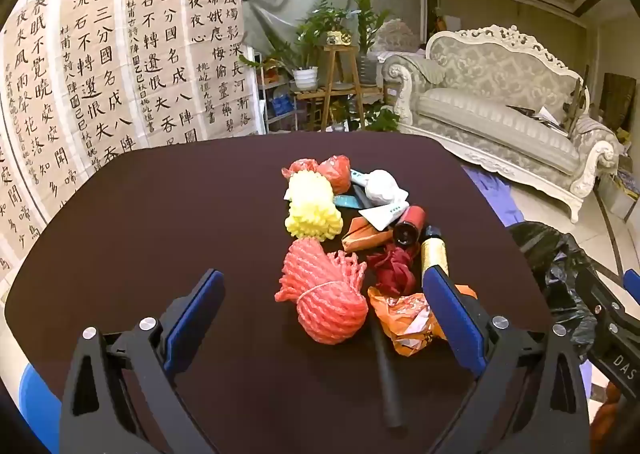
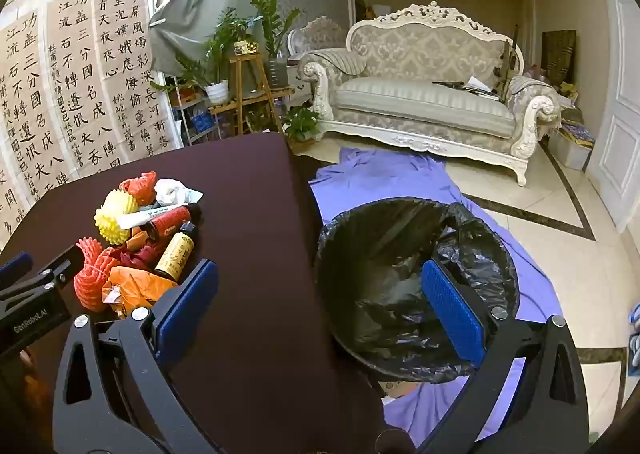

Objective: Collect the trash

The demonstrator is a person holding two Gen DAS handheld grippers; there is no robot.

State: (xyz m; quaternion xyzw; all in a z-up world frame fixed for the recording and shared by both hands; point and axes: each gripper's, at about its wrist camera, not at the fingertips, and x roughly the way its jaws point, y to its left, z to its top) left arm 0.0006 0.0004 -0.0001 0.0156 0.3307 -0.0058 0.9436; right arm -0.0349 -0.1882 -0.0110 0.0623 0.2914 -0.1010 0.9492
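Note:
A heap of trash lies on the dark brown table [image 1: 160, 222]: a red foam net [image 1: 324, 294], a yellow foam net [image 1: 312, 206], an orange plastic bag [image 1: 404, 318], a crumpled red paper [image 1: 394, 268], a small red bottle [image 1: 410, 224], a gold-labelled bottle [image 2: 176, 252], white wrappers [image 1: 382, 184] and a black rod [image 1: 386, 370]. My left gripper [image 1: 322, 298] hangs open just above the red net, touching nothing. My right gripper [image 2: 320, 290] stands open over the table's right edge, beside a bin with a black liner [image 2: 412, 286], which sits on the floor.
A purple cloth [image 2: 400, 178] lies on the tiled floor under the bin. An ornate sofa [image 2: 424, 102] stands at the back, plant stands [image 2: 248, 86] beside it, and calligraphy sheets [image 1: 100, 74] hang on the left wall. A blue seat [image 1: 36, 398] shows at the table's near left.

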